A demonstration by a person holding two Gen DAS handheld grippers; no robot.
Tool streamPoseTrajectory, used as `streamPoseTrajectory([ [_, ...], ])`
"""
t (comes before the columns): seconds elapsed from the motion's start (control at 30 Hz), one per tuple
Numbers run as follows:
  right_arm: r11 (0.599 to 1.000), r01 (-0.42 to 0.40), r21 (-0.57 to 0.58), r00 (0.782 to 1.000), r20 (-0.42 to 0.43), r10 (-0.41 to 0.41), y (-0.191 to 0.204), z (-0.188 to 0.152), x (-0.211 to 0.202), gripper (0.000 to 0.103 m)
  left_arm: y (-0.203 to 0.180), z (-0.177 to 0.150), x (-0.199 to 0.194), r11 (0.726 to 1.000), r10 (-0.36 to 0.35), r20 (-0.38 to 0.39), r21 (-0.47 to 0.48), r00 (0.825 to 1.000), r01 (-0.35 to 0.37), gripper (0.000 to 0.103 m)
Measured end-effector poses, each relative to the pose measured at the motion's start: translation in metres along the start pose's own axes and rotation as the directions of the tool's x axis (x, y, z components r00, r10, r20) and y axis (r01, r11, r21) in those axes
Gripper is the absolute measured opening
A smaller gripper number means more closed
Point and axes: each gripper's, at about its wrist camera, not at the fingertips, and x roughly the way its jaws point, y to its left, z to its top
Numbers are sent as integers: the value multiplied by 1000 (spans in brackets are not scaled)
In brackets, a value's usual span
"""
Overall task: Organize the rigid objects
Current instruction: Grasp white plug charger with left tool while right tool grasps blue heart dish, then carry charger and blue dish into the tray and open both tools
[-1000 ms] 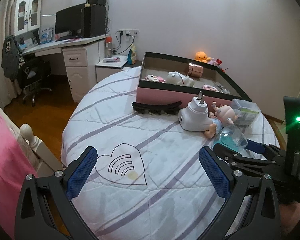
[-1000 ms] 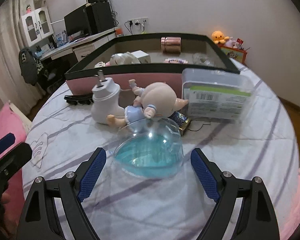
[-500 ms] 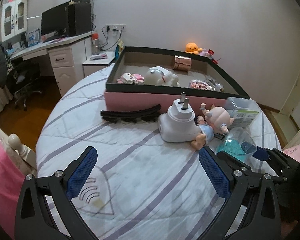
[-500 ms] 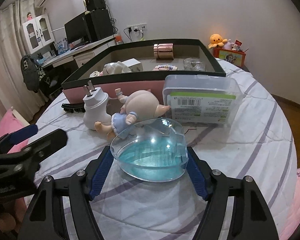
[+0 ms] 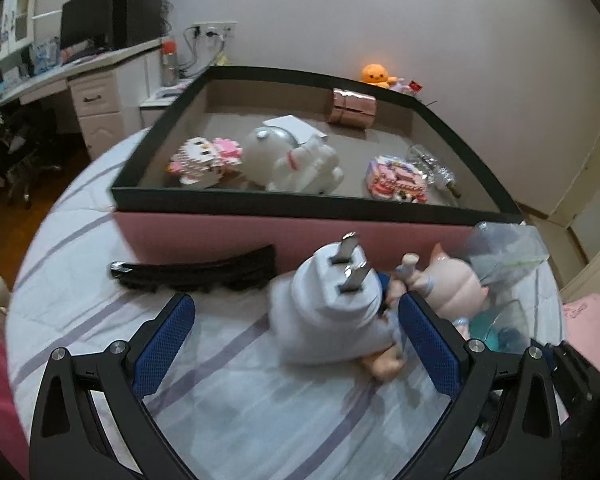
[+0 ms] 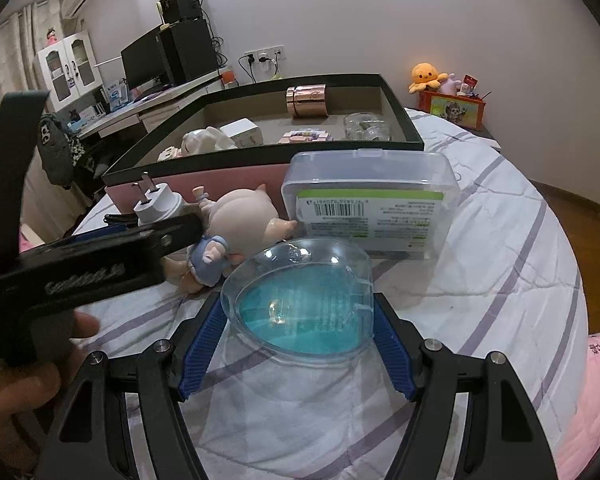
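While right gripper (image 6: 300,332) jaws clamp the blue dish (image 6: 300,300), left gripper (image 5: 296,328), nearer now, jaws apart, narrowing around white plug (image 5: 332,308).

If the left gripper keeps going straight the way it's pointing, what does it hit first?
Most likely the white plug adapter, lying on the bed between the open left gripper jaws, nearer its right pad. The pig doll sits just beside it; depth is hard to judge.

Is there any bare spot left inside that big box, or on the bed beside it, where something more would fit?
Inside the box, the floor is bare along the back left corner, and between the rose-gold tin and the glass piece. The bed sheet lies open left of the black hair clip. It is crowded right of it: white plug, pig doll, clear lidded case.
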Motion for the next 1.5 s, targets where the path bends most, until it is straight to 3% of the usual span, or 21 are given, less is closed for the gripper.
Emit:
streamPoseTrajectory([
  [0.03, 1000, -4, 3, 1000, 0, 4, -1, 0, 0, 73, 1, 1, 1, 1000, -16, -2, -8, 1000, 16, 73],
  [0.07, 1000, -7, 7, 1000, 0, 7, -2, -1, -1, 73, 2, 1, 4, 1000, -20, -20, -11, 1000, 20, 71],
  [0.13, 1000, -6, 10, 1000, 1, 6, -2, -1, -1, 73, 3, -2, 5, 998, -64, -31, -8, 997, 64, 56],
  [0.27, 999, -17, 30, 1000, 5, 17, -5, -3, -4, 73, 9, -6, -4, 996, -88, -15, -27, 996, 88, 56],
  [0.57, 998, -40, 48, 999, 39, 38, -7, -5, -32, 73, 24, -23, -51, 999, -46, 69, -2, 997, 46, 56],
  [1.07, 998, -62, -32, 991, 120, 66, 20, 22, -66, 73, 37, -19, -103, 999, -33, 169, 18, 985, 30, 56],
  [1.33, 996, -23, -91, 978, 205, 42, 22, 87, -73, 73, 29, 34, -120, 996, -51, 266, 80, 963, 30, 56],
  [1.5, 996, -18, -91, 982, 187, 35, 14, 140, -46, 73, 28, 87, -97, 995, -44, 280, 98, 959, 17, 56],
])
